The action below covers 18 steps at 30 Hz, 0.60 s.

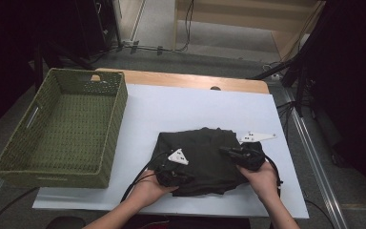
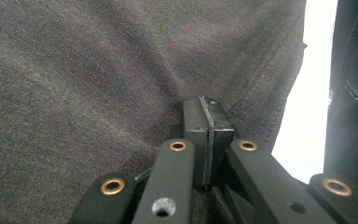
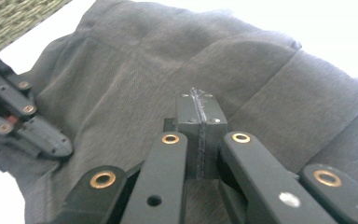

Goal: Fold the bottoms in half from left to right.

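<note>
A dark grey folded garment (image 1: 202, 157) lies on the white table cover (image 1: 181, 109), near the front. My left gripper (image 1: 178, 175) rests at the garment's front left edge. In the left gripper view its jaws (image 2: 204, 106) are pressed together, tips against the cloth (image 2: 98, 70), with no fabric seen between the pads. My right gripper (image 1: 226, 151) is over the garment's right side. In the right gripper view it (image 3: 198, 99) is shut and hovers just above the cloth (image 3: 261, 84), holding nothing. The left gripper (image 3: 25, 122) shows at that view's left edge.
A green woven basket (image 1: 62, 129) with nothing in it stands at the table's left side, beside the garment; its corner (image 3: 14, 16) shows in the right gripper view. A wooden table edge (image 1: 190, 80) runs along the back. Bare white cover lies behind the garment.
</note>
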### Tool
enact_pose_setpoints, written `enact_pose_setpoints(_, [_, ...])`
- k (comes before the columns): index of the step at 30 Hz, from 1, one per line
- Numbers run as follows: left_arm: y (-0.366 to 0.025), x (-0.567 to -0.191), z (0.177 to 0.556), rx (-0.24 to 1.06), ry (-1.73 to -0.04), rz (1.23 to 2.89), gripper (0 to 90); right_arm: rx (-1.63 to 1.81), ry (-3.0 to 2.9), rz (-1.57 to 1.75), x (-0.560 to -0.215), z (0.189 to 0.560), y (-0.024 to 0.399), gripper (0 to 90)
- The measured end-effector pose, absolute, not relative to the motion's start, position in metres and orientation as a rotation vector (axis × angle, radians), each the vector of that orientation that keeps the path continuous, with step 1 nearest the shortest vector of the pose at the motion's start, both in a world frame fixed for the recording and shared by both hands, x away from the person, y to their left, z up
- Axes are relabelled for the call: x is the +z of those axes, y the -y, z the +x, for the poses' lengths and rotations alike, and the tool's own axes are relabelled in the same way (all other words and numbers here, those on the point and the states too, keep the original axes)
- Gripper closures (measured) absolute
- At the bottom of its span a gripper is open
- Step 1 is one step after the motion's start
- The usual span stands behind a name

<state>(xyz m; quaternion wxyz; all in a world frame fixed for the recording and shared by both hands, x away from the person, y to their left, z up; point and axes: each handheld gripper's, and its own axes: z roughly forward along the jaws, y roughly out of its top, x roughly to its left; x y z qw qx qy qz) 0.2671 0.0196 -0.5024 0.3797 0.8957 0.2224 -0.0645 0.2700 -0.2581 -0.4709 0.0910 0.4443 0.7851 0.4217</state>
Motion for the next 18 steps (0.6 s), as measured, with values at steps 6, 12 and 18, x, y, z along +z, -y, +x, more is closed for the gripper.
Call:
enact_pose_setpoints(6, [-0.019,-0.502,0.267,-0.163,-0.567,2.293,90.0,1.233,-2.285,1.354,-0.471,0.281,0.256,87.3])
enact_pose_setpoints(12, [-0.019,-0.502,0.266,-0.153,-0.565,2.291,90.0,1.187,-2.251,1.398,-0.48,0.297,0.252,87.4])
enact_pose_setpoints(18, [-0.019,-0.502,0.266,-0.144,-0.563,2.288,90.0,1.143,-2.255,1.414,-0.494,0.307,0.249,87.5])
